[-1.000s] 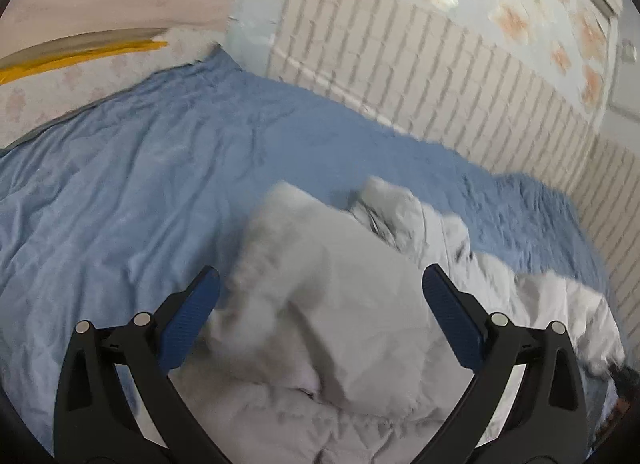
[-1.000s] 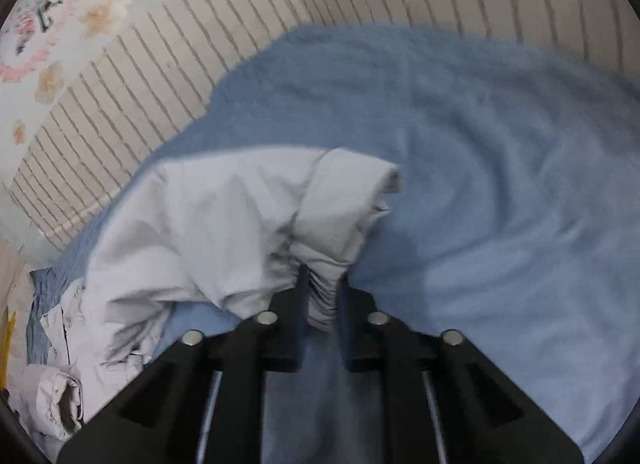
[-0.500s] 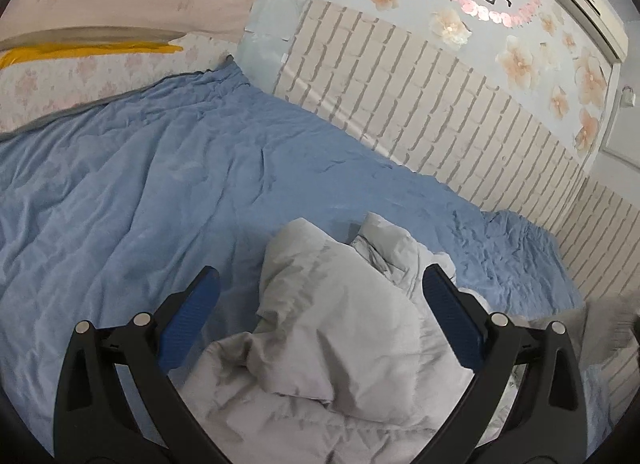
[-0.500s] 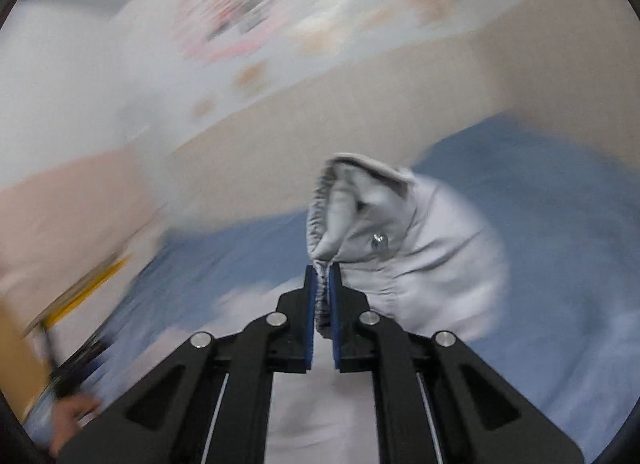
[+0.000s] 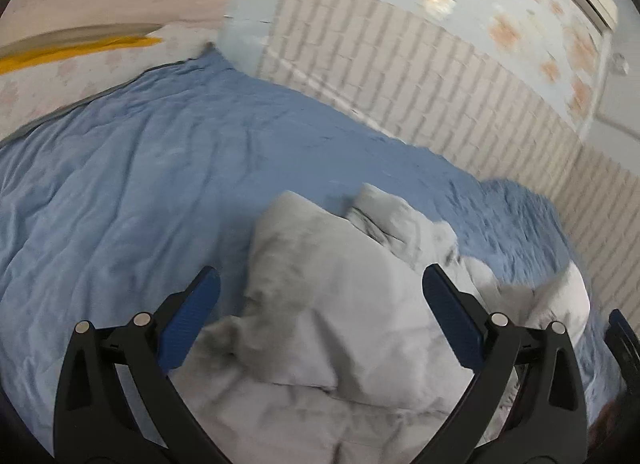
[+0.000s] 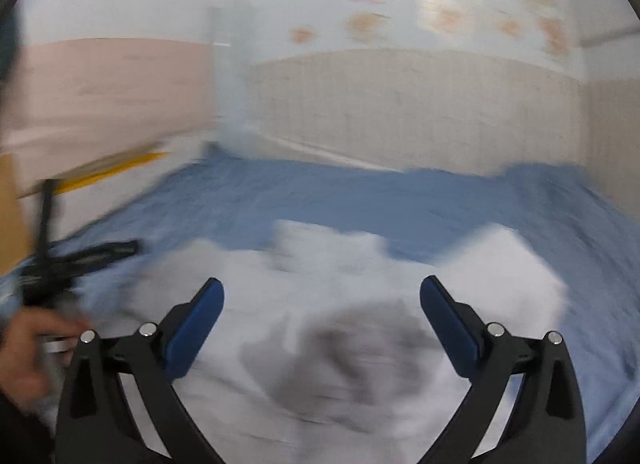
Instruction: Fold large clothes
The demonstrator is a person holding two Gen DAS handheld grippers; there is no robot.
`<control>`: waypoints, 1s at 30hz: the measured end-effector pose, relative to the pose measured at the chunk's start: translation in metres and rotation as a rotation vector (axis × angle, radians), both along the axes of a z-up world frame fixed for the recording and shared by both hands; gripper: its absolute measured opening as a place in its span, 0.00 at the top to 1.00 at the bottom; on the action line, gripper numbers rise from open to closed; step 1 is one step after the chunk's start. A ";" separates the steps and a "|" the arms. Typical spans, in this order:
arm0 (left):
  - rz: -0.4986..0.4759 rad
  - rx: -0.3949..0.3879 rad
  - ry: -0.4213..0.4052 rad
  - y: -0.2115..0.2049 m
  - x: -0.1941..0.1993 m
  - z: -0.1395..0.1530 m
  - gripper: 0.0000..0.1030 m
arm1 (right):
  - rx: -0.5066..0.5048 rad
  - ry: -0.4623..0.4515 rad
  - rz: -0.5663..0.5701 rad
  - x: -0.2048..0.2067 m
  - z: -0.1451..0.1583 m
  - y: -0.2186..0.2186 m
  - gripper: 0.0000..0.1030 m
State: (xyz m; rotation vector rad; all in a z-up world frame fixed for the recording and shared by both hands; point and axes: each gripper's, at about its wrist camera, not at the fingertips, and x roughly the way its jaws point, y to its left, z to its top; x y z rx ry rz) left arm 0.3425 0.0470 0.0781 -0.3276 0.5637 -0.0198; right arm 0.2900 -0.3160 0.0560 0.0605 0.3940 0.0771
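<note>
Change: my right gripper (image 6: 322, 316) let go of the grey garment (image 5: 340, 304), now spread wide.
Left gripper (image 5: 320, 312): open, empty.
Around: garment crumpled on blue bed (image 5: 140, 183).

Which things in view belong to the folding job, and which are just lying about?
Job:
- grey garment, bunched on the bed
- left gripper, open above it
- right gripper, open, holding nothing

Just there:
- blue bedspread
- brick-pattern wall
- flower wall stickers
</note>
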 end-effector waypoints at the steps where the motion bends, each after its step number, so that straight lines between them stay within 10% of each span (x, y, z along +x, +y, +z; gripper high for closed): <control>1: -0.013 0.004 0.004 -0.006 0.001 -0.001 0.03 | 0.042 0.030 -0.042 0.003 -0.007 -0.017 0.04; 7: -0.063 0.042 0.032 -0.036 0.007 -0.009 0.03 | 0.580 0.175 -0.071 0.030 -0.080 -0.097 0.04; 14: -0.060 0.058 0.023 -0.059 0.009 -0.009 0.03 | 0.504 0.203 0.030 0.046 -0.108 -0.087 0.08; 19: -0.070 0.116 0.017 -0.077 0.006 -0.005 0.03 | 0.585 0.190 0.027 0.048 -0.111 -0.096 0.42; 22: -0.081 0.136 0.002 -0.085 0.002 -0.001 0.03 | 0.590 0.191 0.054 0.055 -0.111 -0.102 0.82; 30: -0.120 0.149 -0.014 -0.087 -0.007 0.003 0.03 | 0.410 0.088 0.115 0.043 -0.053 -0.076 0.99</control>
